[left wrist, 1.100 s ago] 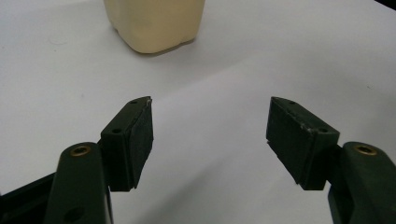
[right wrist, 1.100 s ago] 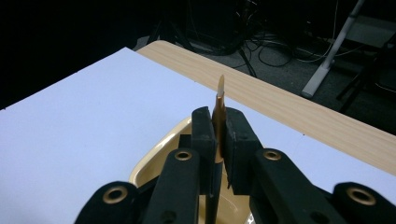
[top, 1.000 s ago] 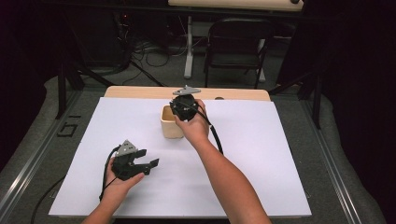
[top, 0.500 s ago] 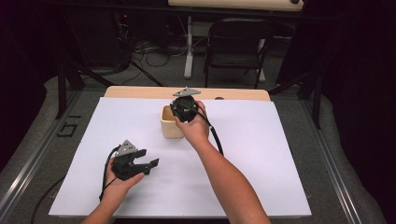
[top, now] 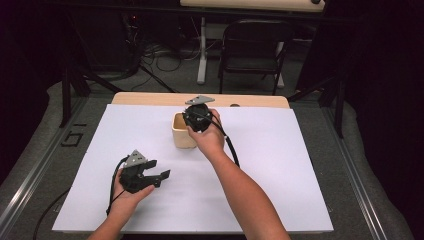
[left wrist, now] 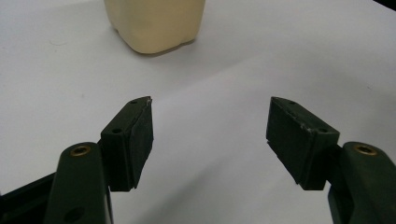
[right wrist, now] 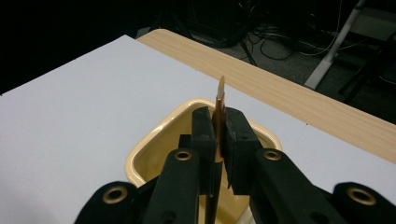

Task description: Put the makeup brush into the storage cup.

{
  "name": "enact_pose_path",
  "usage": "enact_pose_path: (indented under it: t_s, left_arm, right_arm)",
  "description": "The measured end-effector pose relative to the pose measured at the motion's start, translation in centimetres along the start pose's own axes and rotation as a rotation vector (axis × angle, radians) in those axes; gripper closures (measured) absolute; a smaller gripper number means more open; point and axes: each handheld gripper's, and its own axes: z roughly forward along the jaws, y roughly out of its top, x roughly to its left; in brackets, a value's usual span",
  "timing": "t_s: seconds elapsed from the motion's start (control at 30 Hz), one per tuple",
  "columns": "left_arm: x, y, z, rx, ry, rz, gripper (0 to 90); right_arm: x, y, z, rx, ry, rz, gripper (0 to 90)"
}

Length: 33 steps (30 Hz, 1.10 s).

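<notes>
White paper (top: 280,165) is covering the table, and near its left front I'm holding my left gripper (top: 159,178) low over it, jaws spread wide with nothing between them. Farther back, around the middle, my right gripper (right wrist: 218,122) is hovering right above the cream plastic cup (right wrist: 154,140), jaws clamping a thin orange-brown flat piece (right wrist: 220,100) that's sticking up past the tips. Bare wooden table edge (right wrist: 299,100) is showing beyond the cup.

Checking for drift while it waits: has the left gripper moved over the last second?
No. In the high view the left gripper sits at the same spot relative to the cream container.
</notes>
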Motion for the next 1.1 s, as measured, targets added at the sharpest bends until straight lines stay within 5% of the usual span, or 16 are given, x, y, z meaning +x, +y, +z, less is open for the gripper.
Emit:
enact_pose_path:
  t_s: [0.9,1.03,1.1]
  left_arm:
    - [-0.02,-0.04,0.05,0.001,-0.001,-0.007,32.2]
    - [0.08,-0.03,0.00,0.000,0.002,-0.005,32.2]
    - [0.09,-0.03,-0.02,0.002,0.002,-0.009,32.2]
  right_arm:
    - [-0.09,-0.30,0.09,0.024,0.015,-0.005,82.7]
    - [-0.12,-0.35,0.32,0.005,0.063,0.022,47.0]
    - [-0.03,-0.33,0.25,0.007,0.051,-0.009,40.5]
